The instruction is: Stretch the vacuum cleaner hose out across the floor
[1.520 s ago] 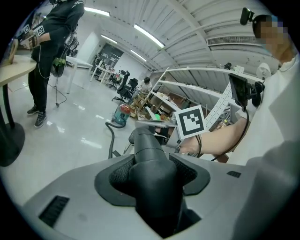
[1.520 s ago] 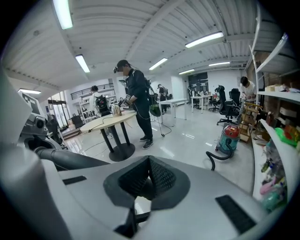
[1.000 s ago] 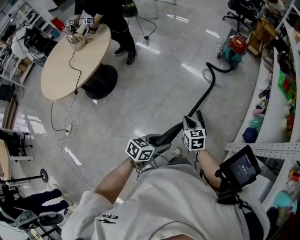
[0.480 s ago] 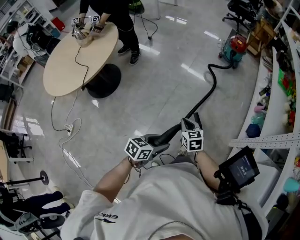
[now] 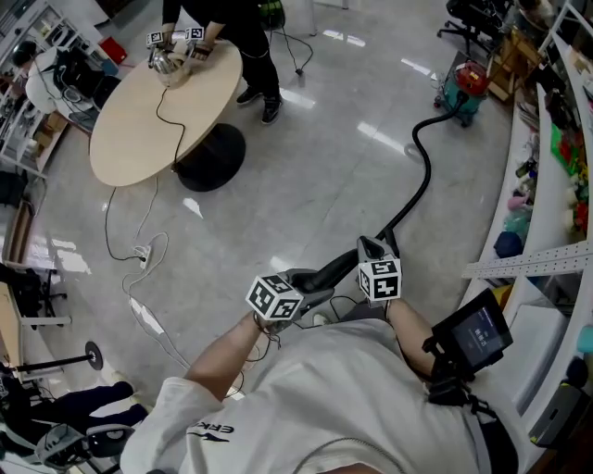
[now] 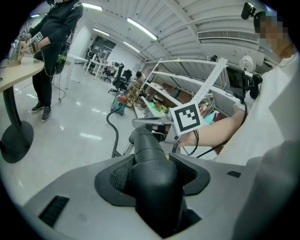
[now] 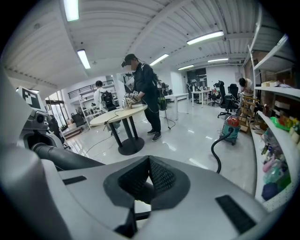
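One pale polished floor (image 5: 315, 176) fills most of the head view. A round table (image 5: 139, 130) stands on it at upper left, with another person (image 5: 232, 28) beside it. Cluttered shelves (image 5: 556, 139) line the right edge. The vacuum cleaner (image 5: 466, 85) sits on the floor near those shelves, well apart from the wearer. Its black hose (image 5: 424, 171) curves from it across the floor and rises to both tools. The left tool (image 6: 152, 171) is clenched on the hose's thick black end, pads pressing both sides. The right tool (image 7: 150, 161) has its pad tips together. The hose runs under its body, and I cannot tell whether this tool grips it.
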